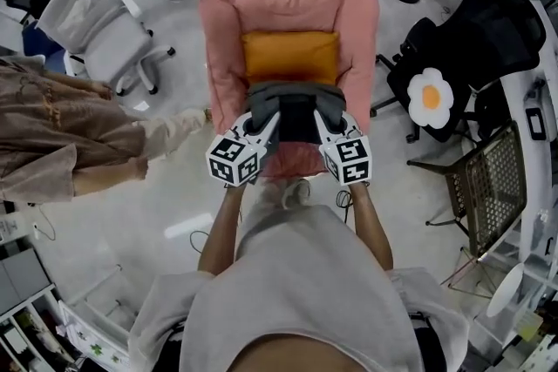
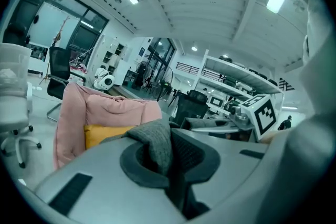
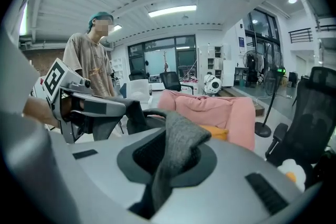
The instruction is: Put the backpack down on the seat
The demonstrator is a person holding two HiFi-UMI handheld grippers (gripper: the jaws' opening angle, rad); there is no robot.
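The pink seat [image 1: 218, 48] is the biggest thing. It has fat soft sides and a tall back. The backpack and the tools hide its front edge.

A person in brown clothes [image 1: 52, 135] stands to the left of the seat. The edge of the head view cuts this person off. A white chair [image 1: 100, 30] is near that person. A black chair [image 1: 497, 39] is on the right, and a flower pillow [image 1: 430, 98] rests against it.

The grey backpack [image 1: 292, 104] is over the front part of the seat. It is right by the orange pillow [image 1: 289, 57]. Only the top of the backpack shows from above. I cannot tell if its bottom touches the seat.

The left tool [image 1: 264, 119] is at the left side of the backpack, and the right tool [image 1: 325, 119] is at the right side. The marked cubes hide the hands, so only the arms show.

In the left gripper view, the jaws are squeezed shut on a grey left strap [image 2: 157, 147]. The strap goes down into a dark gap, and its end is hidden there. In the right gripper view, the jaws are squeezed shut on a grey right strap [image 3: 176, 152], which also drops out of sight between them.
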